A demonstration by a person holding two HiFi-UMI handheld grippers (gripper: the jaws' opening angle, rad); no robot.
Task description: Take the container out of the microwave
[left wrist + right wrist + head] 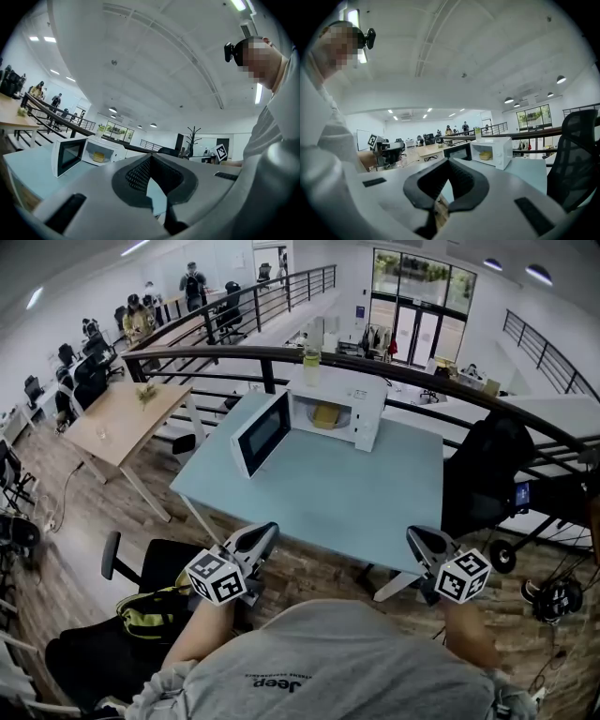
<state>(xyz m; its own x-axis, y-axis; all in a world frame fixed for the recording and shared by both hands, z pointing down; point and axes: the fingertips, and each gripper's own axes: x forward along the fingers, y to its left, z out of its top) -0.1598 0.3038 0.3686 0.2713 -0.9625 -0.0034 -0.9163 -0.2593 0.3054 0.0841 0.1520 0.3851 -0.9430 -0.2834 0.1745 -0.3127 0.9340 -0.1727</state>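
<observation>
My left tongs [259, 538] and right tongs [421, 540] sat pressed together, empty; unopened, I might shove the container [325, 416] deeper.

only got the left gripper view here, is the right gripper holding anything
Observer: No. The right gripper has its jaws together, with nothing between them.
Operator: ok and whats down low on my left
Observer: A black office chair with a yellow-and-black bag next to it. Both are on the floor below the left gripper.
</observation>
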